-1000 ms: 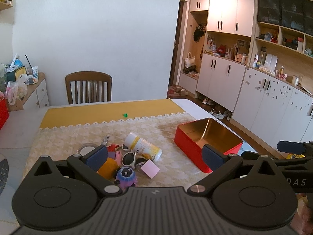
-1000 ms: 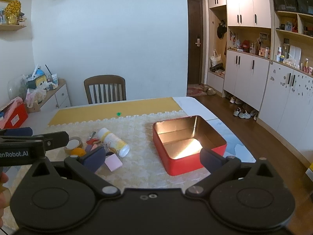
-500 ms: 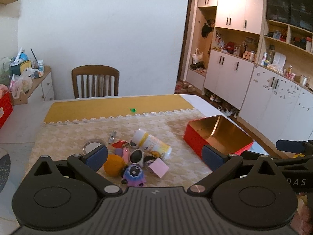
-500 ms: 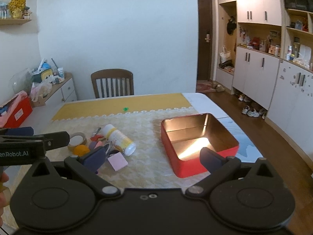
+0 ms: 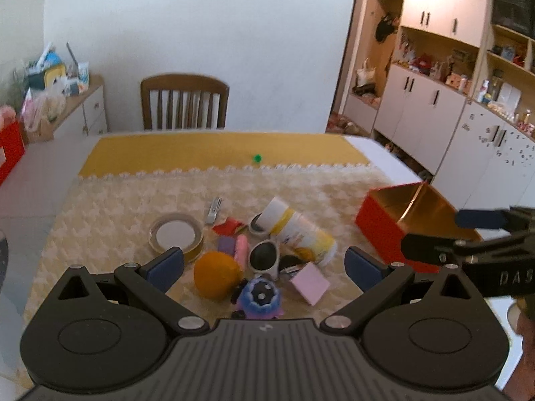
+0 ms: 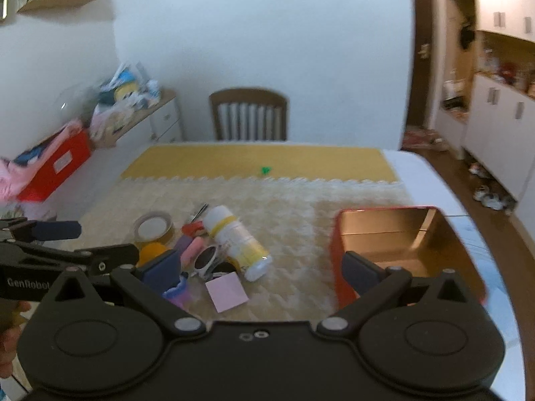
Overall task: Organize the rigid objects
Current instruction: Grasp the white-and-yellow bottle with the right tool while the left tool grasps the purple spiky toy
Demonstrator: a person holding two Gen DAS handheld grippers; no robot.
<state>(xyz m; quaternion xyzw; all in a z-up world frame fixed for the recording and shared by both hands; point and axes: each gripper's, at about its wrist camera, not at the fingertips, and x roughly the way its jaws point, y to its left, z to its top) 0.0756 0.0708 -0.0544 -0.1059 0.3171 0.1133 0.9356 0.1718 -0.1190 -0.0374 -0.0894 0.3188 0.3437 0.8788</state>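
A pile of small objects lies on the cream tablecloth: a white and yellow bottle (image 5: 297, 230) on its side, a tape roll (image 5: 175, 234), an orange ball (image 5: 217, 274), white sunglasses (image 5: 265, 257), a pink note pad (image 5: 309, 282) and a purple toy (image 5: 260, 299). The same bottle (image 6: 237, 240) and note pad (image 6: 226, 291) show in the right wrist view. An empty red tin (image 6: 401, 250) with a gold inside stands to the right of the pile. My left gripper (image 5: 264, 267) hangs open just in front of the pile. My right gripper (image 6: 260, 269) is open between the pile and the tin.
A wooden chair (image 5: 184, 100) stands at the table's far side. A small green object (image 5: 256, 158) lies on the yellow runner (image 5: 200, 153). A cluttered sideboard (image 6: 133, 107) is at the left, white cabinets (image 5: 434, 107) at the right.
Both grippers have moved forward and down toward the table; the pile and the tin loom larger. Both views have swung left. Jaws stayed open.
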